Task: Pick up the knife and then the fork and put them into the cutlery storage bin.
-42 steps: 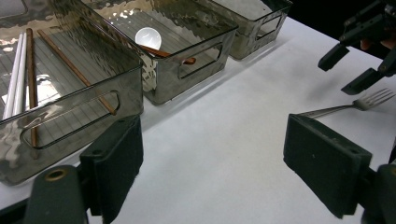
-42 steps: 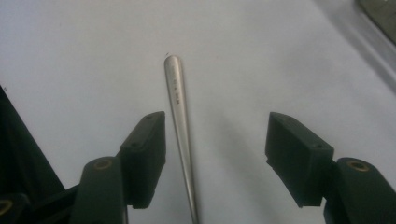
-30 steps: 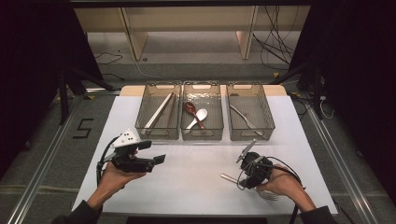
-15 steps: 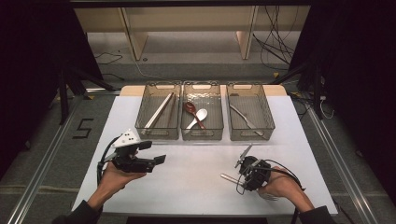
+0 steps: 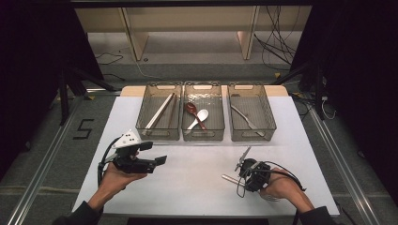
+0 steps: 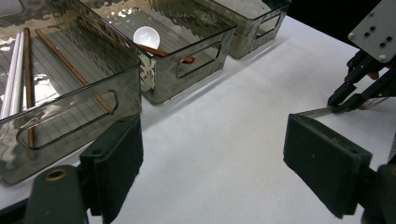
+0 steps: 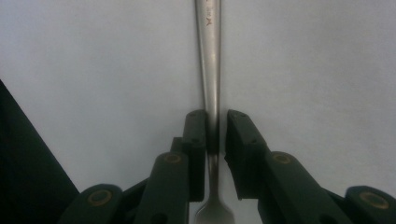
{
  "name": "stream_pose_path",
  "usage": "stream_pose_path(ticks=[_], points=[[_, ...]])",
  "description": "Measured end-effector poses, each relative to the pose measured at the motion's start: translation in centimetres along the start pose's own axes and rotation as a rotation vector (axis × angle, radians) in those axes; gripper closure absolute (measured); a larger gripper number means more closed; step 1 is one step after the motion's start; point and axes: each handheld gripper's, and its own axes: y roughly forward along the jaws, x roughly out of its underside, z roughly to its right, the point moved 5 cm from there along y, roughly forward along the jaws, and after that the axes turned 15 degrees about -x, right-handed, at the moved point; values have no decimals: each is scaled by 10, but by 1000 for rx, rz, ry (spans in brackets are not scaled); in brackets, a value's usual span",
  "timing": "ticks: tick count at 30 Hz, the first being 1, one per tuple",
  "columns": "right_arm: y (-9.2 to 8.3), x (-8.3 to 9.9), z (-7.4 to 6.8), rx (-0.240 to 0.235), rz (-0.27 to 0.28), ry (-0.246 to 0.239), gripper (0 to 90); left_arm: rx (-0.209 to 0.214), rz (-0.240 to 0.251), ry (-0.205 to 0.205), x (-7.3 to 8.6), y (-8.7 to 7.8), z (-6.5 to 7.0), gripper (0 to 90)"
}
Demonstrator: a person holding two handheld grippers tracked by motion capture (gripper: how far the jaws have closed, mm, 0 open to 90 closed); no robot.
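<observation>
Right gripper fingers have just been closing around the fork handle.

A "5" is marked on the floor, left of the table. The stamp on the utensil handle is not readable.

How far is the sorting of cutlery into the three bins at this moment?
Done: chopsticks, two spoons and one utensil lie in the bins. In hand: the right gripper has just been closing around a metal fork on the table. Left: binning it.
</observation>
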Motion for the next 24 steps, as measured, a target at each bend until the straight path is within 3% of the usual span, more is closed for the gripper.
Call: stream_pose_path(ticks=[19,24], points=[[0,-2,-2,-2,-32,-9,848,0,-1,-1,0,1,1,193],[-3,-3,-2,-1,-12,-14,849,-1,0,2,0,1,0,193]])
